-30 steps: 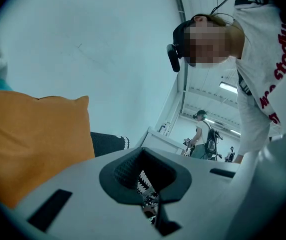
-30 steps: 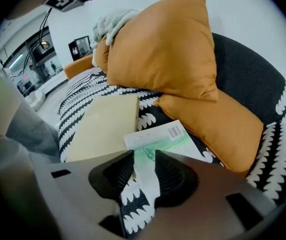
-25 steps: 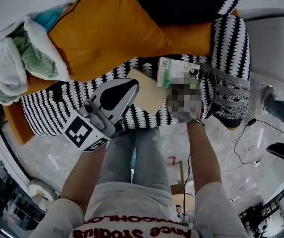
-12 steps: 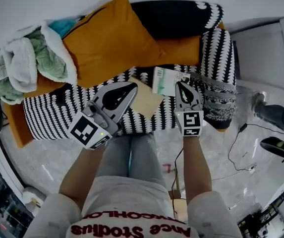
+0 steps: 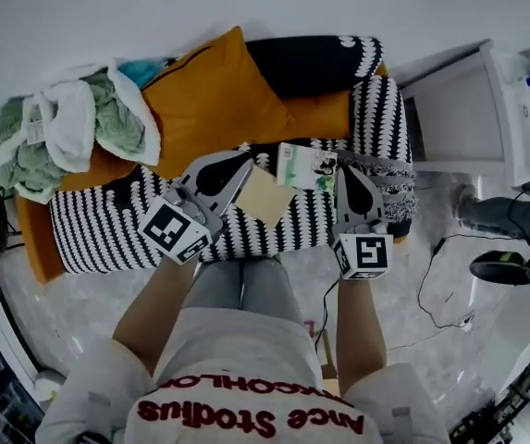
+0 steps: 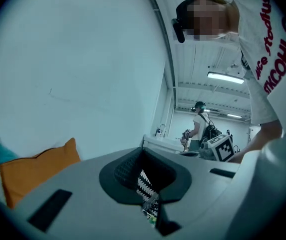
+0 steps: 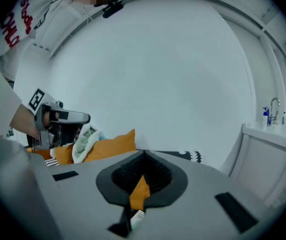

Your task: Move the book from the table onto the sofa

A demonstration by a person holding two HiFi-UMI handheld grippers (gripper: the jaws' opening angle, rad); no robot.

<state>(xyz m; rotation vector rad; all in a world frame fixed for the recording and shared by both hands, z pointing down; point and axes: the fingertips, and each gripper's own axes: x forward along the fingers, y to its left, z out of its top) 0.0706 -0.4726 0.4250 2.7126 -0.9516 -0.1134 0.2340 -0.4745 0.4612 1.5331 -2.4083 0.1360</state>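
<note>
The book [image 5: 306,166] lies flat, cover up, on the patterned seat of the sofa [image 5: 107,229], toward the far part of the seat, close to the right armrest [image 5: 385,128] and below the big orange cushion [image 5: 209,100]. By how things lie, the move onto the sofa looks done.

Both tongs are pressed together with nothing in them. The left gripper [image 5: 232,166] hangs just left of the book, and its own view shows only a sliver of seat pattern past the closed tips. The right gripper [image 5: 348,176] hangs just right of the book, and in its own view an orange strip of cushion shows through the slit.

What could go wrong: both tips flank the book closely, so a careless swing of either one could catch an edge and skew it or flip it. Its near left corner meets a tan flat piece [image 5: 263,195] (touching or overlapping, I cannot tell which), and if the book is propped on it, a nudge on the soft seat may let it slide toward the near edge. The person stands right against the sofa front, so a bump from the legs could shake it too.

The book's long axis runs left to right along the seat, slightly skewed, the right end a shade nearer. Which edge is the spine is too small to tell
</note>
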